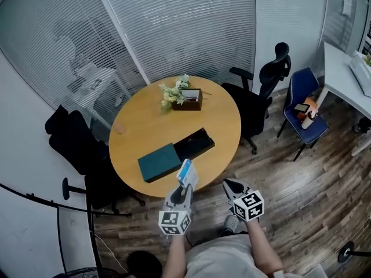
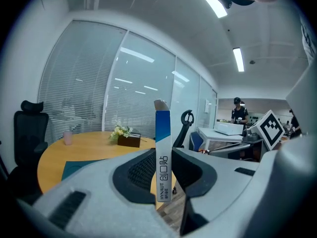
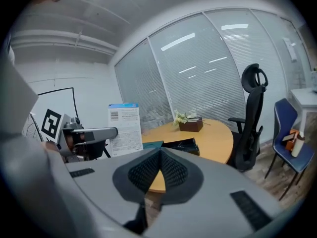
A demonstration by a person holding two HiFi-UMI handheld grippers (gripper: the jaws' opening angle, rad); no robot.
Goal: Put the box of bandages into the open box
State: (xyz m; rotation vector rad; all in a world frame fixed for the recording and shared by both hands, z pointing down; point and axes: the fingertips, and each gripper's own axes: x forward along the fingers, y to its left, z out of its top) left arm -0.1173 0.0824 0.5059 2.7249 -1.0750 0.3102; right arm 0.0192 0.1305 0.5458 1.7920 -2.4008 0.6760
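the left claw [image 1: 181,191] pinches the box of bandages [image 1: 186,173] by its lower end; the two pads press on its wide faces, and in the left gripper view only the narrow blue and white edge [image 2: 163,152] looks at the camera; the box stands out of the claw along the claw's own line, so its long axis points forward and up, away from the person; the right claw [image 1: 231,185] is pressed together with nothing inside it, as the right gripper view shows [image 3: 159,155], and it hangs over the floor, off the table [image 1: 142,129].

the box of bandages is in the air just over the near rim of the table, not yet in the open box [image 1: 195,143]; the open box lies flat on the table straight ahead of the left claw, only a little to the right, near but apart; its long axis runs slanted, from near-left to far-right; a teal lid [image 1: 159,162] lies flat at its left end, touching or almost touching it.

i judge the left claw is the nearer one; it should go forward past the lid, then lay the bandage box down along that slanted axis so it fits inside.
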